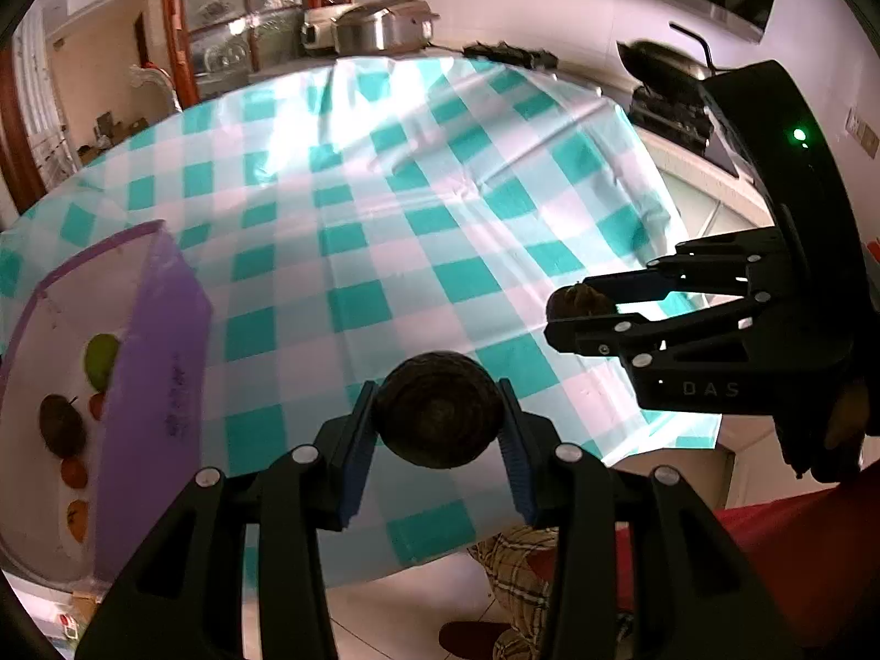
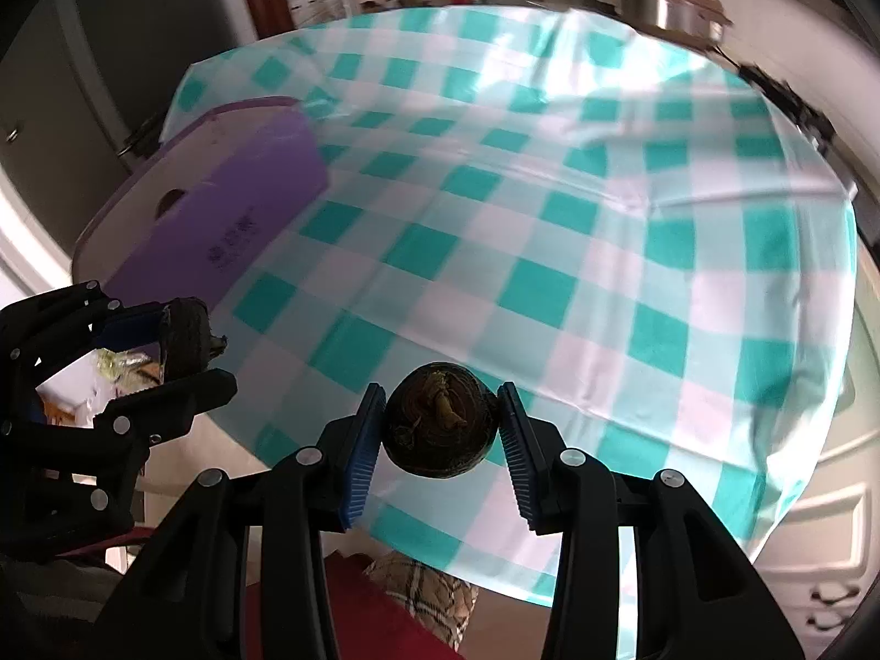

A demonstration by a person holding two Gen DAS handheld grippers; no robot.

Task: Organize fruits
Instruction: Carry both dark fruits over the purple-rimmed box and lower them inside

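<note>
My left gripper [image 1: 438,412] is shut on a dark brown round fruit [image 1: 438,410], held above the near edge of the checked tablecloth [image 1: 385,209]. My right gripper [image 2: 440,421] is shut on a second dark brown round fruit [image 2: 440,421] with a dried stem end facing the camera. Each gripper shows in the other's view: the right one [image 1: 583,305] at right, the left one [image 2: 187,338] at left. A purple-walled box [image 1: 148,385] stands at the table's left; inside it lie a green fruit [image 1: 100,360], a dark fruit [image 1: 61,423] and small orange-red fruits [image 1: 74,473].
Teal-and-white checked cloth covers the table. Behind it stand a steel pot [image 1: 385,25] and a stove with a pan [image 1: 660,63]. The person's red clothing [image 1: 797,550] and plaid slippers [image 1: 522,566] show below the table edge. The purple box also shows in the right wrist view [image 2: 236,203].
</note>
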